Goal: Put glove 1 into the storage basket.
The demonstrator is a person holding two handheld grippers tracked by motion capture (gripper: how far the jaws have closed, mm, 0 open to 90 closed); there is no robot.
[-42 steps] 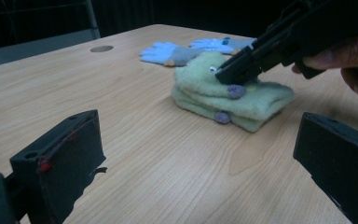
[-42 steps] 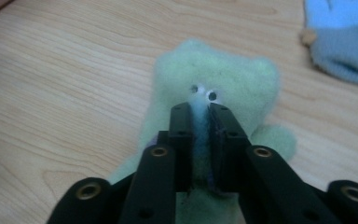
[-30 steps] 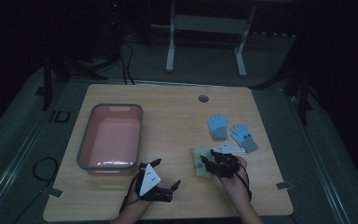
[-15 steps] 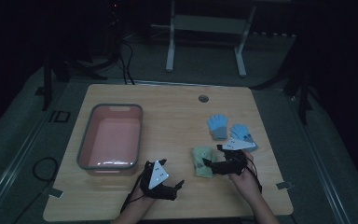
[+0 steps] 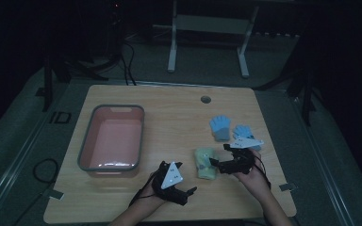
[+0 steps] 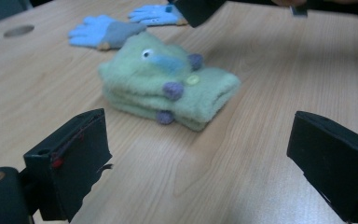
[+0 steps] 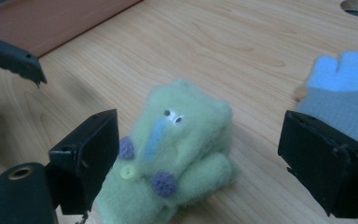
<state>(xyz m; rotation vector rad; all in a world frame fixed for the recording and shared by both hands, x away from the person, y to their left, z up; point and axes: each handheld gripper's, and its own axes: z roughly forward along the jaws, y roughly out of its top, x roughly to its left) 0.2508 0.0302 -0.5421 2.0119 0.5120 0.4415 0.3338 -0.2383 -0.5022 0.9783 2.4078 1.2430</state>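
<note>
Your bench (image 5: 169, 108): light wood, centre of frame, round hole (image 5: 205, 99) near top edge. Pink tub (image 5: 112, 139) at left. Two blue gloves (image 5: 220, 127) at right, side by side. Folded green gloves (image 5: 204, 163) lower centre, stacked flat.

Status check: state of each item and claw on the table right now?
Green fuzzy folded gloves: stacked, lying on the table, ungripped.
Two blue knit gloves: lying flat, side by side, untouched.
Pink plastic tub with grey rim: upright, empty.
Left claw: open, short of the green gloves.
Right claw: open, jaws either side of the green gloves.
</note>
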